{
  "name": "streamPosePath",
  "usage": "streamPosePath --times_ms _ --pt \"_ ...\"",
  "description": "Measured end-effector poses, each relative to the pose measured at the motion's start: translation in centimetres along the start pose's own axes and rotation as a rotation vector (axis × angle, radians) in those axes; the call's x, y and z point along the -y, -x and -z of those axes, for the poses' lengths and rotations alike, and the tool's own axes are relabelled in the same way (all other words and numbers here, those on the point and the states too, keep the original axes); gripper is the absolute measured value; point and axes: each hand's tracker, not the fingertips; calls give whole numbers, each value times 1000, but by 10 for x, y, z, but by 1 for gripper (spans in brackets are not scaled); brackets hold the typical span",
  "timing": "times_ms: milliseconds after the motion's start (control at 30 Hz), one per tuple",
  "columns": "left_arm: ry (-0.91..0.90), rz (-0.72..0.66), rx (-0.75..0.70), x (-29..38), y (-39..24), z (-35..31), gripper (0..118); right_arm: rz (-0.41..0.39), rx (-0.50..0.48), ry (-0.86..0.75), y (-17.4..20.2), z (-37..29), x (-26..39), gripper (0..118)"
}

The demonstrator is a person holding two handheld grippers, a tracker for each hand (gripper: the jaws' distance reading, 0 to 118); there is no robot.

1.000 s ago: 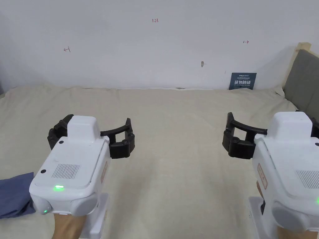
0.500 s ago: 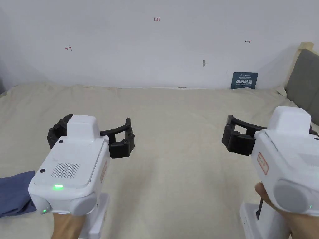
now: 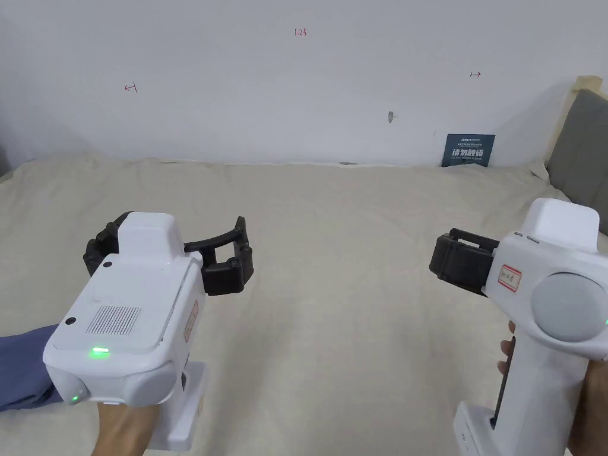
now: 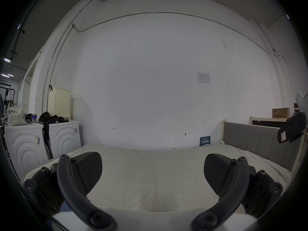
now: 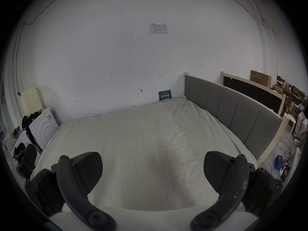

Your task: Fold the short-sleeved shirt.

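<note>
Right tongs [image 3: 460,264] now rolled sideways, both pairs gaping empty over cream bed sheet [image 3: 344,237], white wall [image 3: 297,89] behind.

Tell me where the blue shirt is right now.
In the head view the blue shirt lies on the bed at the far left edge, beside the left gripper.

A beige sheet [image 3: 332,249] covers the bed; a blue sign [image 3: 468,149] leans, seemingly, against the wall.
</note>
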Motion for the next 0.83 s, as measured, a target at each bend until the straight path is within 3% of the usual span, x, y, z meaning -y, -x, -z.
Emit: streamPosePath --times_ms 133,300,467,700,833 --pt "-4 -2 3 0 0 0 118 -13 -41 -38 -3 4 2 118" --pt "-5 -2 4 -1 0 -1 118 -21 1 -47 -6 10 1 118" --pt "-3 2 5 -1 -1 -1 118 0 -58 -51 -14 20 9 118" --pt "-2 12 5 0 -2 -1 118 -8 -190 -303 -27 19 23 118" --pt "-6 12 2 0 -1 -2 118 -41 -159 -408 -29 18 30 118"
